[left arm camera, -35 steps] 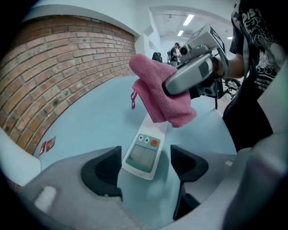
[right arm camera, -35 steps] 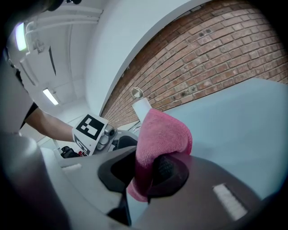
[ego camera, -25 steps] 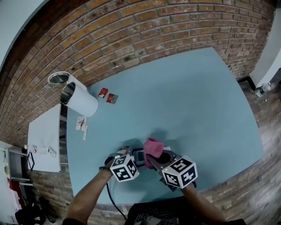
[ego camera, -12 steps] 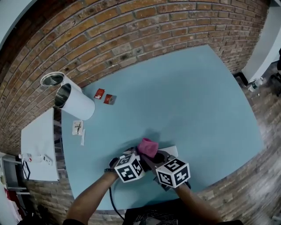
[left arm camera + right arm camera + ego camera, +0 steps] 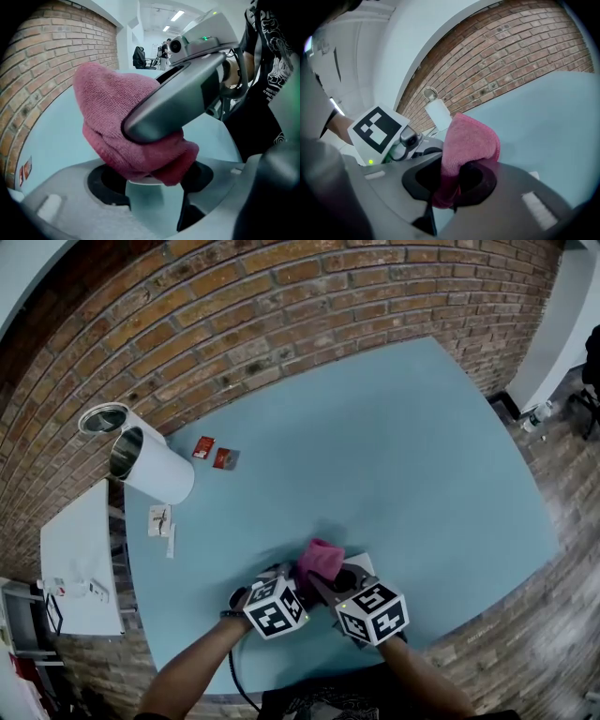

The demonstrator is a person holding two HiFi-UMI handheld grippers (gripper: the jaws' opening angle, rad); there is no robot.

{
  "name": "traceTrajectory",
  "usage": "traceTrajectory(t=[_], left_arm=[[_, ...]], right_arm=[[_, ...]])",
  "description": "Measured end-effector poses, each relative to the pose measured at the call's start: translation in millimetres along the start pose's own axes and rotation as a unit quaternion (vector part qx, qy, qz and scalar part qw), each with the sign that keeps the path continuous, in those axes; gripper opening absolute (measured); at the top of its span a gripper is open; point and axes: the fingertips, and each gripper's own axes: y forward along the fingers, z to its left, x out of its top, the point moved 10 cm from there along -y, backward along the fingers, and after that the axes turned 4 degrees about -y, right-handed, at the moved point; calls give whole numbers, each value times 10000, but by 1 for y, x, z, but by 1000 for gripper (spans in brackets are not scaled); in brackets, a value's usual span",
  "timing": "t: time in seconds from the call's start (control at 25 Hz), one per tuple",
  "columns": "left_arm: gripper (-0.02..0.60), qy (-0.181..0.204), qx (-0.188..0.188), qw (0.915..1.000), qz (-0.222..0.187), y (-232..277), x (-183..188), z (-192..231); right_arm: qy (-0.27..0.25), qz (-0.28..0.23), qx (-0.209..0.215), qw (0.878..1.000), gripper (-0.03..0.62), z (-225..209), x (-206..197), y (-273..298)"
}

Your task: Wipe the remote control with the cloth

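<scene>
Where we hold the cloth [image 5: 322,557]: pinched in our right hand-held gripper [image 5: 454,183], over the desk [image 5: 394,456].
Left hand-held gripper [image 5: 152,187]: jaws closing beneath the cloth; what lies between them we cannot tell.
Remote control: hidden from us.

The cloth [image 5: 322,557] is pink against a pale blue counter [image 5: 422,446]. The wall [image 5: 281,306] is red-brown brick with pale mortar lines, and the canister [image 5: 159,479] is white.
</scene>
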Motion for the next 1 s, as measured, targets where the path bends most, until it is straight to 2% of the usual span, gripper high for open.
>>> traceTrajectory(t=[0.28,1.0], left_arm=[[278,-150,85,9997,177,0,2,0],[279,-240,56,9963,826,4,11,3]], right_arm=[[216,-37,-24,9998,64,-21,-2,-19],[449,-282,-176,9984,64,-77,-8,-73]])
